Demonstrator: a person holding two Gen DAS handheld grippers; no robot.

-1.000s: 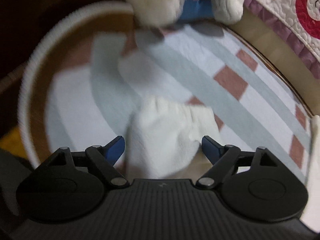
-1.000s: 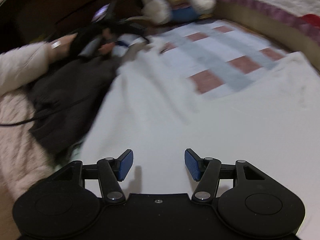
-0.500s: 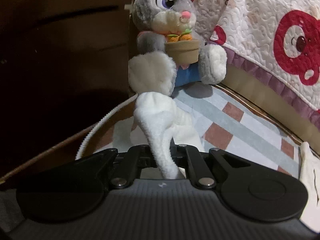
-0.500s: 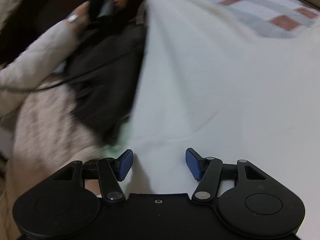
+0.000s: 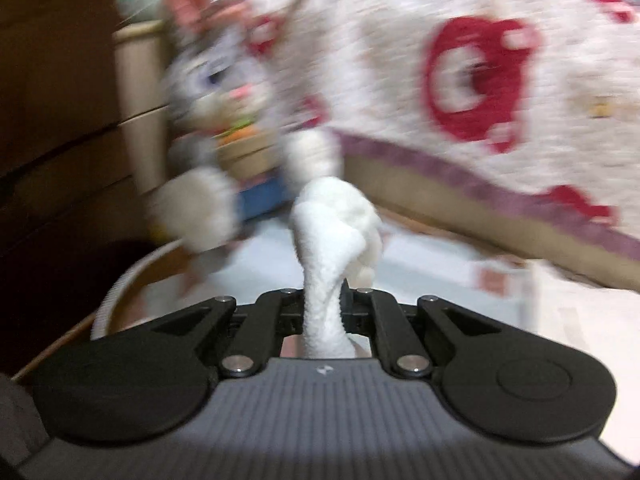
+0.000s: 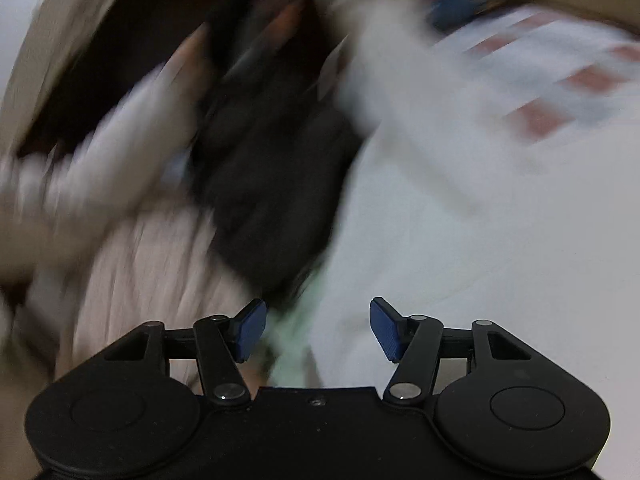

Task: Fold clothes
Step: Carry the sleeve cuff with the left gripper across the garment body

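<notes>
Left gripper clamped tight on a bunched fold of white fleecy garment, near plush rabbit; right gripper spread wide, empty, above white cloth

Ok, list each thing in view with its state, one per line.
Left gripper: shut on the white garment.
White garment: bunched, lifted at the pinched end.
Right gripper: open, holding nothing.
Plush rabbit: upright, blurred.
Quilt: draped.
</notes>
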